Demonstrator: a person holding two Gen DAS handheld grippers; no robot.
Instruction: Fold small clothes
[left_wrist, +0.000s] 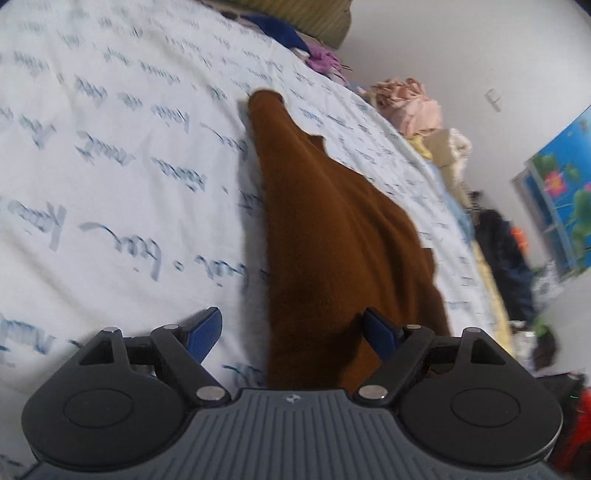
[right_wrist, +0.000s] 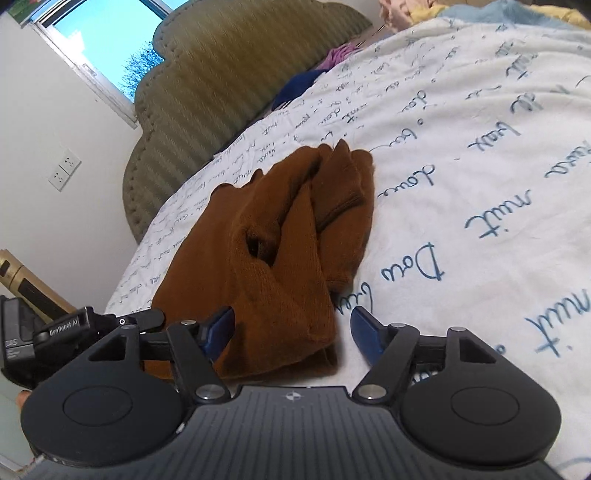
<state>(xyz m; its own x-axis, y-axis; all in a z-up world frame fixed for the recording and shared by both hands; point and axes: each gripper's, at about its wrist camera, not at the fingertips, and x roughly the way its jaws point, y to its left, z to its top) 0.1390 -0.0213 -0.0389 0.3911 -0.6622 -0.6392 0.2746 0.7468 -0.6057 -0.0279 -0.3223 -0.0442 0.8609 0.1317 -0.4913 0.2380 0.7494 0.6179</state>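
A: Left wrist view: your left gripper is standing with its jaws apart, the brown garment lying between them on the printed bedsheet.

B: And your right gripper is gaping too, pads clear of the bunched cloth on the sheet.

One brown garment, one printed bedsheet, one headboard, two grippers.

Garment on bedsheet ahead of right gripper, headboard beyond, window upper left
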